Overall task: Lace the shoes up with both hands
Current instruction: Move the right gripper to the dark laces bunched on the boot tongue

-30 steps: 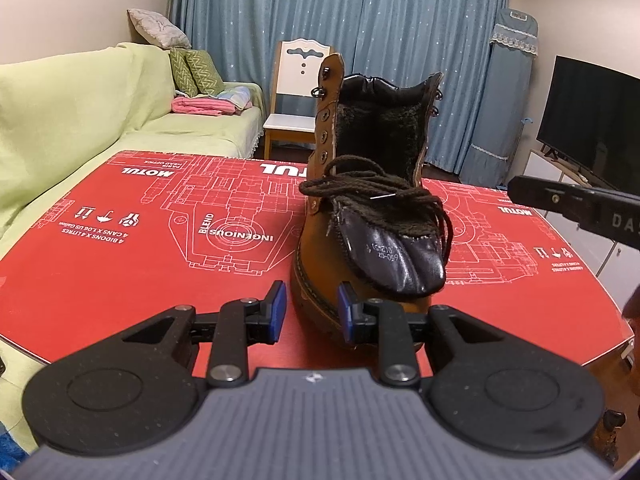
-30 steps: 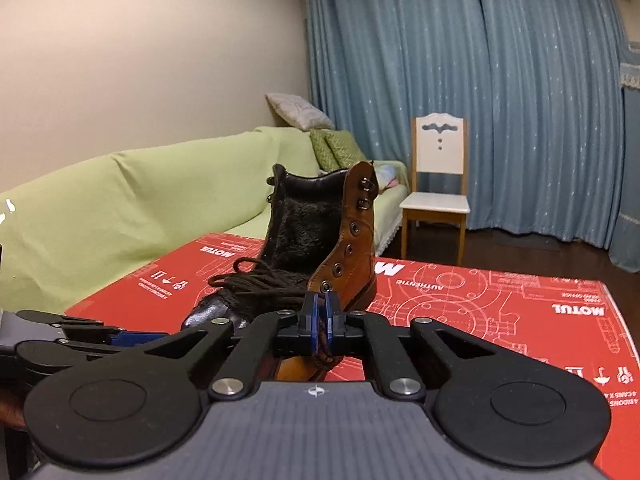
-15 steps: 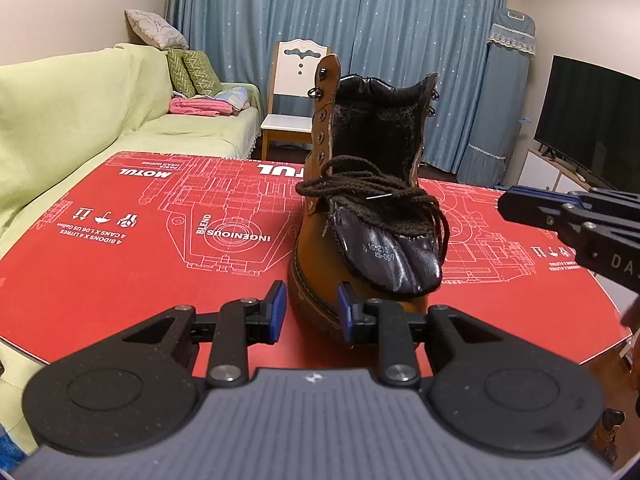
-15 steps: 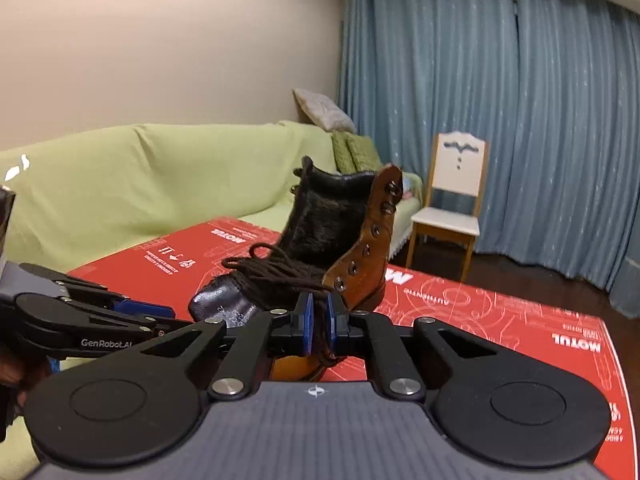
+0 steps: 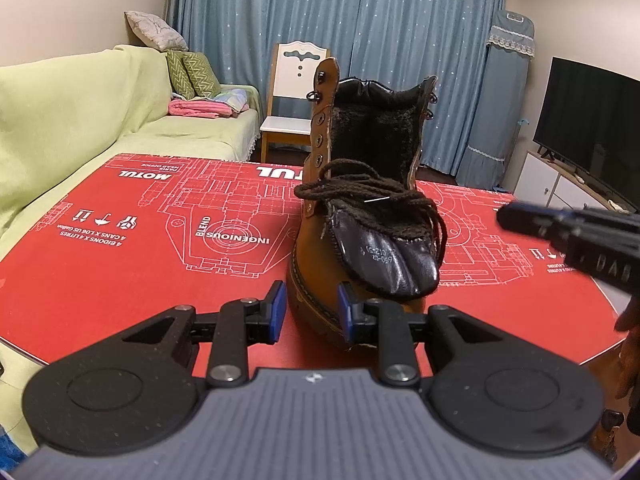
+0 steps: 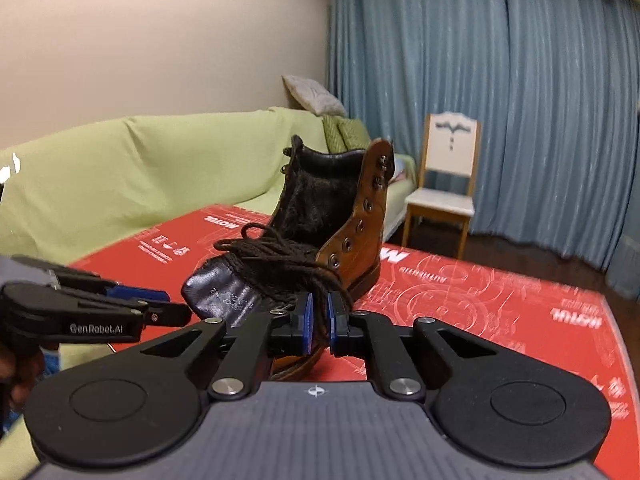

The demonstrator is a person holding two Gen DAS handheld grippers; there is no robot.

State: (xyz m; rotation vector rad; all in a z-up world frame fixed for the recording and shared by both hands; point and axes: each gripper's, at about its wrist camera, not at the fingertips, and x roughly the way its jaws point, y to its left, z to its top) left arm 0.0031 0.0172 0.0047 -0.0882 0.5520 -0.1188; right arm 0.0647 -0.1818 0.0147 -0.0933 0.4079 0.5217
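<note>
A brown leather boot stands on a red printed cardboard sheet, its toe toward me. Its dark tongue is folded forward, and a loose tangle of dark brown laces lies on top. My left gripper is open just in front of the toe and touches nothing. In the right wrist view the boot and its laces lie just beyond my right gripper, whose jaws stand a narrow gap apart and hold nothing. From the left wrist view, the right gripper hovers to the right of the laces.
A sofa under a green cover runs along the left. A white wooden chair stands behind the table before blue curtains. A dark TV is at the far right. A hand shows at the right edge.
The right gripper's jaws have parted a little, and it has dipped slightly beside the boot. The left gripper and the boot have not moved.
</note>
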